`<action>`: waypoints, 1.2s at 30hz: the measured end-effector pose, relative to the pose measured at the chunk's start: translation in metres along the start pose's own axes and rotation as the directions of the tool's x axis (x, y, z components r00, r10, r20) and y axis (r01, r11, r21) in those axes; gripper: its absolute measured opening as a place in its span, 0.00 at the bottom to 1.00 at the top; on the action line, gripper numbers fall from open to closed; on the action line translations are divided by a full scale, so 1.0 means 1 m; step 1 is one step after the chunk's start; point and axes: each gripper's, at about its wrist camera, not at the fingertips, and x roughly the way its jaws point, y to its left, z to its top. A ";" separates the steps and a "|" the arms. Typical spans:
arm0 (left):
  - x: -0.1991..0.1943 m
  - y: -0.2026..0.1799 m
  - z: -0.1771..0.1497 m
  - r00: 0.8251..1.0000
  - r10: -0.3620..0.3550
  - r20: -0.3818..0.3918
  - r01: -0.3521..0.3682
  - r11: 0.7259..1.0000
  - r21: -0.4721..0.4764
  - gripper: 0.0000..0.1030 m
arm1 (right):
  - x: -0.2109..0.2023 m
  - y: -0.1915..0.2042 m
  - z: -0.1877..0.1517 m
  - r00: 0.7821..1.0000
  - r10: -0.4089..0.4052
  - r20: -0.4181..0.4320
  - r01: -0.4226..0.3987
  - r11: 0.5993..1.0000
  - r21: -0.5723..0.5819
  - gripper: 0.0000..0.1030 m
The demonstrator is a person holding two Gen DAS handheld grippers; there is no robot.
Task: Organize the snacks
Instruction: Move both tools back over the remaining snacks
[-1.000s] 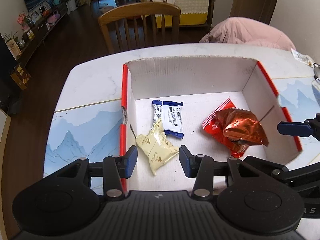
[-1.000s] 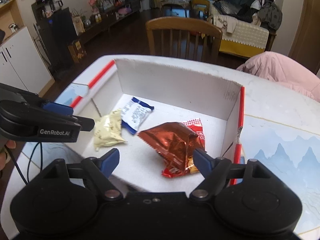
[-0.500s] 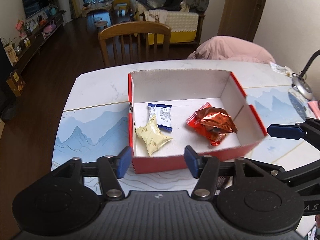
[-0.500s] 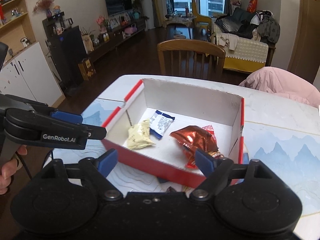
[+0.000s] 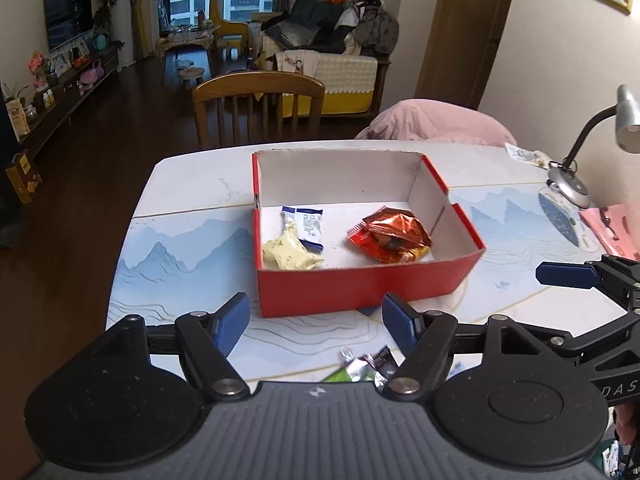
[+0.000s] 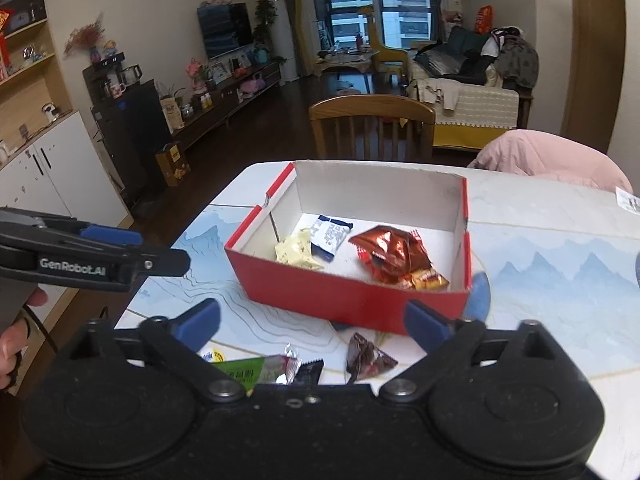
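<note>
A red cardboard box (image 5: 360, 284) (image 6: 352, 298) with a white inside stands on the table. In it lie a pale yellow packet (image 5: 288, 254) (image 6: 296, 252), a blue-and-white packet (image 5: 306, 226) (image 6: 330, 236) and a crinkled copper-red packet (image 5: 390, 232) (image 6: 390, 250). My left gripper (image 5: 316, 322) hangs in front of the box, its jaws opening with nothing between them. My right gripper (image 6: 314, 318) also hangs short of the box, jaws opening and empty. Loose snacks lie below them: a green packet (image 6: 248, 370), a dark packet (image 6: 308, 372) and a brown packet (image 6: 366, 356).
A wooden chair (image 5: 258, 106) stands at the table's far side with pink cloth (image 5: 432, 120) to its right. A desk lamp (image 5: 576, 160) and a pink item (image 5: 612, 228) sit at the table's right edge. A hand (image 6: 16, 340) holds the left gripper.
Both grippers have drawn back and up from inside the box to in front of it, and both have opened wider. Loose snacks on the table have come into view.
</note>
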 end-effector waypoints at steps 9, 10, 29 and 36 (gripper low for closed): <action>-0.013 -0.001 -0.031 0.999 -0.047 0.017 0.048 0.999 -0.018 0.83 | -0.009 -0.001 -0.031 1.000 -0.001 -0.010 0.001 1.000 0.025 0.99; -0.012 0.000 -0.034 0.998 -0.055 0.013 0.055 0.998 -0.024 0.84 | -0.008 -0.002 -0.034 1.000 0.000 -0.012 0.000 1.000 0.031 0.99; 0.054 -0.006 -0.086 0.983 -0.120 -0.139 0.131 0.989 0.073 0.94 | 0.037 -0.027 -0.112 0.984 -0.034 -0.177 0.046 0.997 0.066 0.99; 0.089 -0.013 -0.084 0.973 -0.095 -0.208 0.135 0.973 0.187 0.94 | 0.063 -0.036 -0.123 0.970 -0.058 -0.238 0.068 0.997 0.035 0.97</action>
